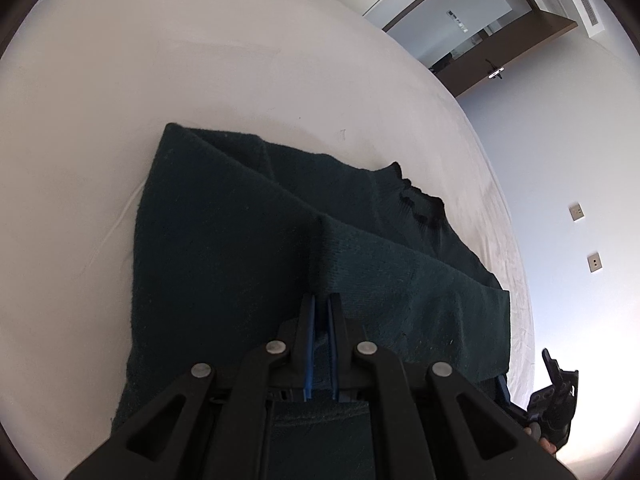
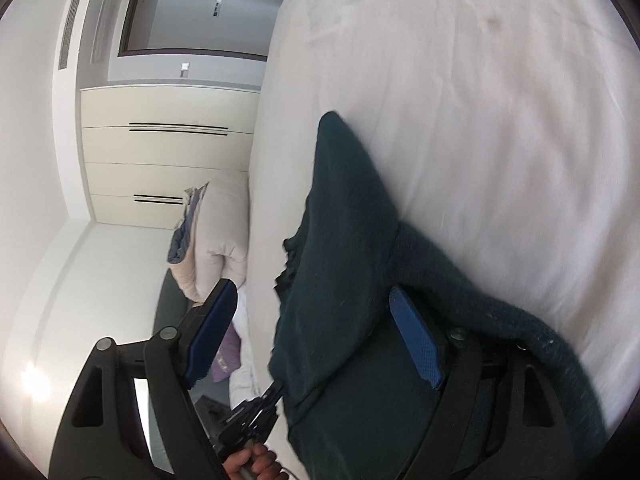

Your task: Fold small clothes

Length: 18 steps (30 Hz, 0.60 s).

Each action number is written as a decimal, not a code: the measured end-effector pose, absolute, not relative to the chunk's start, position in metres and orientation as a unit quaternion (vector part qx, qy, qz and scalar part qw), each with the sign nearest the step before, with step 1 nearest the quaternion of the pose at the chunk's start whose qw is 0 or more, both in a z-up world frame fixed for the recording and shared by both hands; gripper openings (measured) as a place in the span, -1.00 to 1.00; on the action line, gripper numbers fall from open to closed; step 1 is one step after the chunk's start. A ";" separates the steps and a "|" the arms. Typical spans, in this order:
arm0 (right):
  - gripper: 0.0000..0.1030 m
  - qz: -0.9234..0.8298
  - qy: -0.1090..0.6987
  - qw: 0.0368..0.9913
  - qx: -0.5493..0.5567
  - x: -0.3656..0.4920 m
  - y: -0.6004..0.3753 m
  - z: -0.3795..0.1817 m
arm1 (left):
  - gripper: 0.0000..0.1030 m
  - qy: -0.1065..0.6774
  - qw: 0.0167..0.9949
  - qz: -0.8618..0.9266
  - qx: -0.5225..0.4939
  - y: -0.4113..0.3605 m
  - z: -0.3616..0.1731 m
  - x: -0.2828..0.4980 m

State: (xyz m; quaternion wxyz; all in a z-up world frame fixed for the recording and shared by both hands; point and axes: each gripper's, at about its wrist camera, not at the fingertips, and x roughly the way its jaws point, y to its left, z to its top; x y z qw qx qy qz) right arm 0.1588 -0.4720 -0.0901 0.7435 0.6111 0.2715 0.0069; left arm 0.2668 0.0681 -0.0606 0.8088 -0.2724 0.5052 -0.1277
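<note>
A dark green knitted sweater [image 1: 248, 240] lies on the white bed [image 1: 140, 80], partly folded, its collar toward the right. My left gripper [image 1: 322, 312] is shut on a fold of the sweater at its near edge. In the right wrist view the sweater [image 2: 348, 240] hangs between the blue pads [image 2: 416, 344] of my right gripper [image 2: 312, 320]. Its jaws stand wide apart, and the cloth drapes over the right finger. The right gripper also shows in the left wrist view [image 1: 556, 400] at the far right, past the sweater's edge.
The white bed sheet [image 2: 500, 120] spreads around the sweater. Folded bedding [image 2: 216, 240] and a purple item [image 2: 228, 352] lie beside the bed. A cream wardrobe [image 2: 168, 152] and a doorway [image 1: 472, 20] stand beyond. Wall sockets [image 1: 576, 212] are on the right.
</note>
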 end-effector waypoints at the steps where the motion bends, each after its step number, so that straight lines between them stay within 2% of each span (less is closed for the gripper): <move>1: 0.52 0.006 0.268 0.741 0.615 0.160 -0.476 -0.091 | -0.90 0.506 0.808 -0.128 -0.272 0.068 -0.061 0.266; 7: 0.52 0.009 0.266 0.742 0.615 0.162 -0.483 -0.094 | -0.89 0.505 0.805 -0.133 -0.280 0.069 -0.063 0.261; 13: 0.52 0.015 0.297 0.749 0.591 0.163 -0.475 -0.088 | -0.80 0.509 0.801 -0.126 -0.289 0.077 -0.084 0.266; 15: 0.52 0.022 0.305 0.743 0.595 0.155 -0.472 -0.084 | -0.65 0.509 0.806 -0.131 -0.272 0.073 -0.077 0.263; 16: 0.52 0.026 0.307 0.742 0.596 0.151 -0.471 -0.081 | -0.38 0.509 0.806 -0.135 -0.271 0.072 -0.074 0.261; 17: 0.52 0.031 0.308 0.742 0.595 0.147 -0.470 -0.076 | -0.01 0.507 0.805 -0.140 -0.273 0.071 -0.070 0.259; 18: 0.52 0.035 0.306 0.746 0.590 0.145 -0.470 -0.070 | 0.18 0.504 0.808 -0.140 -0.271 0.070 -0.063 0.256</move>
